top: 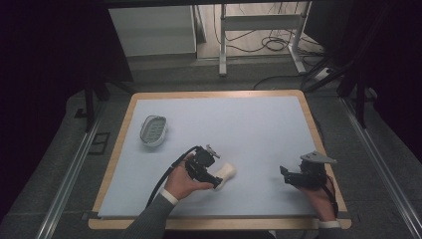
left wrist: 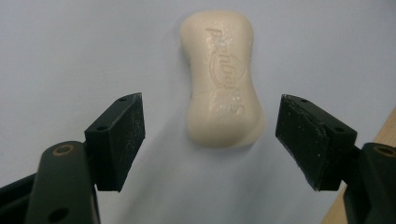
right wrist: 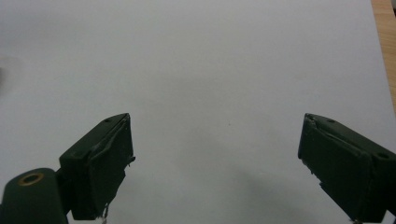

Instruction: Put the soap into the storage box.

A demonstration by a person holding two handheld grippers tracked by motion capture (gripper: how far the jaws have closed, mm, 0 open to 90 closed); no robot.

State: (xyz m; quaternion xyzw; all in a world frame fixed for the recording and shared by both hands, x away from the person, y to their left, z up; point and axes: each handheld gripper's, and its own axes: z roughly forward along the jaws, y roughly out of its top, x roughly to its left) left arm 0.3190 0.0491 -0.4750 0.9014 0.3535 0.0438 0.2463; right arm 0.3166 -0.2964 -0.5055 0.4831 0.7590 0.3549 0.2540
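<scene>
Lining up on the soap bar (left wrist: 223,79) w/ the left gripper (left wrist: 210,135): jaws wide apart, straddling the bar's near end, pads not touching, nothing held. Next move, I'd say: nudge fwd, then squeeze across the narrow waist. Soap is cream, waisted shape, embossed lettering on top, lying flat on the pale blue mat (top: 259,129), near the front. Right gripper (right wrist: 215,158) is open too, empty, parked well apart. Soap dish (top: 153,130) sits far left.
</scene>
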